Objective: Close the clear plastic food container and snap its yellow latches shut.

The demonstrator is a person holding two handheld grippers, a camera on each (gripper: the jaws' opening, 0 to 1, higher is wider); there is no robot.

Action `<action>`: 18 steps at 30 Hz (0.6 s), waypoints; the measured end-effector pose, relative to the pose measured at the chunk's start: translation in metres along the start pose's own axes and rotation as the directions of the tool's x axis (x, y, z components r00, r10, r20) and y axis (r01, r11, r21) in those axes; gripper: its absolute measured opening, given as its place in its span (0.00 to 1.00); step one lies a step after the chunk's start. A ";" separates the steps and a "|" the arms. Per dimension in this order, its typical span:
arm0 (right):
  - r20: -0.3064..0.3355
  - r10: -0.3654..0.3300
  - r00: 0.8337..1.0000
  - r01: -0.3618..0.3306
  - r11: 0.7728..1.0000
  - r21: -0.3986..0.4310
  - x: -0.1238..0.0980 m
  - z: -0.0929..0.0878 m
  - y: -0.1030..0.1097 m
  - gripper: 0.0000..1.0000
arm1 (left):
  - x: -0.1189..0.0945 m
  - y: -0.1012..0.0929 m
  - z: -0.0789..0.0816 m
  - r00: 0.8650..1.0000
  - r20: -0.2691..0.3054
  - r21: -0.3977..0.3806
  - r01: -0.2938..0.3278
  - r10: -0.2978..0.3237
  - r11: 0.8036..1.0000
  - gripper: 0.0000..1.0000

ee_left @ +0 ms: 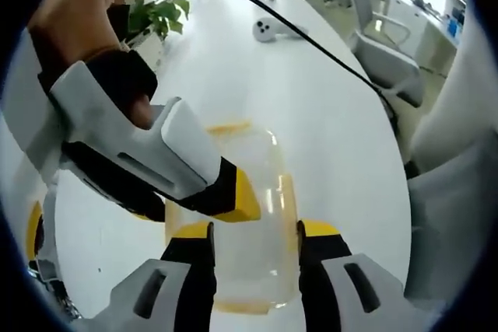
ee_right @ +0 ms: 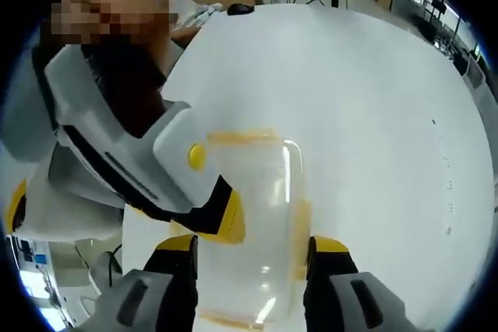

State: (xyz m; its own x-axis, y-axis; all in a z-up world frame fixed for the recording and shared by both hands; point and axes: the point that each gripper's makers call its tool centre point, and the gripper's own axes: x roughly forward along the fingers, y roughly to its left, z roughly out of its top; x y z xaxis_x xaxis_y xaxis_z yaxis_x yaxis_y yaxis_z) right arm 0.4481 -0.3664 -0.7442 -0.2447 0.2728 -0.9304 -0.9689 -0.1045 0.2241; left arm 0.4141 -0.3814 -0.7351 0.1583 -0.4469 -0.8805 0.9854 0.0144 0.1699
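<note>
The clear plastic food container [ee_left: 249, 184] lies on the white table [ee_left: 327, 122], lid on top. Yellow latches show at its far end [ee_left: 228, 127] and right side [ee_left: 288, 204]. My left gripper [ee_left: 257, 239] is open, its yellow-tipped jaws straddling the container's near end. The right gripper [ee_left: 193, 209] reaches in from the left, one tip on the container's left edge. In the right gripper view the container [ee_right: 257, 207] sits between the open right gripper [ee_right: 253, 250], and the left gripper [ee_right: 183, 215] touches its left side. Whether the latches are snapped is unclear.
A potted plant [ee_left: 159, 13], a white controller [ee_left: 264, 30] and a black cable [ee_left: 311, 36] lie at the table's far end. A grey office chair [ee_left: 389, 52] stands to the right. A black mouse [ee_right: 240, 8] rests on the far edge. A person's hand [ee_left: 78, 13] holds the other gripper.
</note>
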 end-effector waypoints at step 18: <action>0.039 0.004 0.999 -0.006 0.999 0.044 0.001 0.002 0.002 0.48 | 0.002 0.000 0.004 1.000 -0.012 -0.007 -0.019 0.019 1.000 0.36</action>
State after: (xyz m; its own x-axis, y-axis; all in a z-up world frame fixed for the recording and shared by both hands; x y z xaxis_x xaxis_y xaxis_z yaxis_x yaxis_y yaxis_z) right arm 0.4458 -0.3649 -0.7442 -0.2502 0.3091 -0.9175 -0.9681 -0.0645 0.2423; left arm 0.4137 -0.3859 -0.7352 0.1779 -0.4355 -0.8824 0.9826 0.0297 0.1834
